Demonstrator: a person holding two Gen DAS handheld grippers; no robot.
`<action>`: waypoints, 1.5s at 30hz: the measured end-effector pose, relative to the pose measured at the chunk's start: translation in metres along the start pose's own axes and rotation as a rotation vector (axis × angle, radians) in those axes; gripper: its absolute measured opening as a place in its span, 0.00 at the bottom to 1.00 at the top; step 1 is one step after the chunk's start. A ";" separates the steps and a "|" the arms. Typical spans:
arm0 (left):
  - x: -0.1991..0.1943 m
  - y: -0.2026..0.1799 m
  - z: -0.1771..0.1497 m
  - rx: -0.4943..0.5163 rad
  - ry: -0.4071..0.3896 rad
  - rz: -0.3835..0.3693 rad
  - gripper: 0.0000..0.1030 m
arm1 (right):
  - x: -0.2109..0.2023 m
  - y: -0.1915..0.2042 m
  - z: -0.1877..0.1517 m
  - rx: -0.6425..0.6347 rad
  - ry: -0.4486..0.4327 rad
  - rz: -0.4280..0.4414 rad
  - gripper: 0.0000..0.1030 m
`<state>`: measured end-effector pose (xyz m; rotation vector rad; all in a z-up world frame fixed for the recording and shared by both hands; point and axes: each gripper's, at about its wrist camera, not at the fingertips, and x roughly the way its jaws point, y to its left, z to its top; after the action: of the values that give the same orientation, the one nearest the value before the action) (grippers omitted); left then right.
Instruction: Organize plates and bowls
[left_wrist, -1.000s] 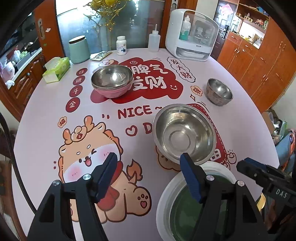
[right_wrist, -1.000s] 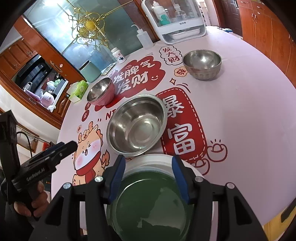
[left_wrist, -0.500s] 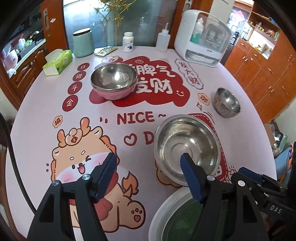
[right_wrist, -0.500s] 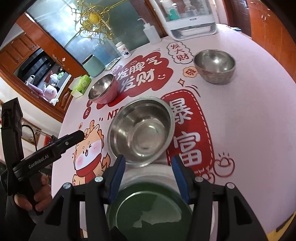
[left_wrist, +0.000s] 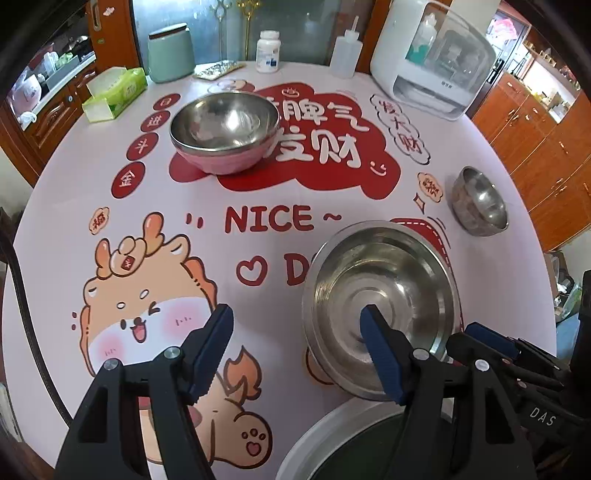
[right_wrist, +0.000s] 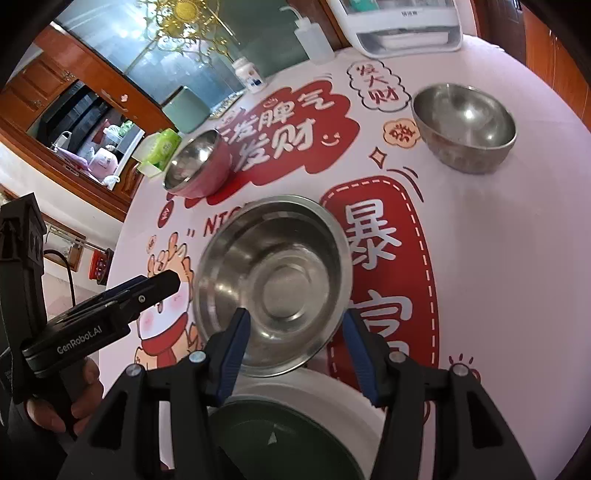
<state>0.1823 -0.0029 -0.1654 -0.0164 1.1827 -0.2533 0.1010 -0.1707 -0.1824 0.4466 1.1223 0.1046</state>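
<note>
The left claw (left_wrist: 297, 343) hangs open above the worktop (left_wrist: 55, 206), nothing between its blue fingers (left_wrist: 212, 347); one finger hangs over the cartoon print, the other over the big steel bowl (left_wrist: 380, 295). The right claw (right_wrist: 297, 343) is open too and empty, poised over the near rim of the same bowl. A green plate (right_wrist: 284, 439) with a white rim lies just beside the big bowl, at the near edge. A pink bowl (left_wrist: 225, 133) with a steel inside stands farther back, well apart. A small steel bowl (right_wrist: 463, 127) sits alone to the right. A hand (right_wrist: 62, 398) holds the left claw's handle.
</note>
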 end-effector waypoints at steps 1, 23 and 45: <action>0.003 -0.001 0.001 -0.002 0.008 0.000 0.68 | 0.002 -0.002 0.001 0.002 0.005 0.001 0.51; 0.062 -0.007 0.002 -0.048 0.143 0.048 0.53 | 0.043 -0.023 0.014 0.016 0.086 0.055 0.41; 0.069 -0.017 0.000 -0.038 0.160 0.038 0.14 | 0.047 -0.032 0.014 0.044 0.100 0.102 0.16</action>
<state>0.2036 -0.0339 -0.2256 -0.0075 1.3461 -0.2017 0.1296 -0.1899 -0.2299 0.5429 1.2016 0.1932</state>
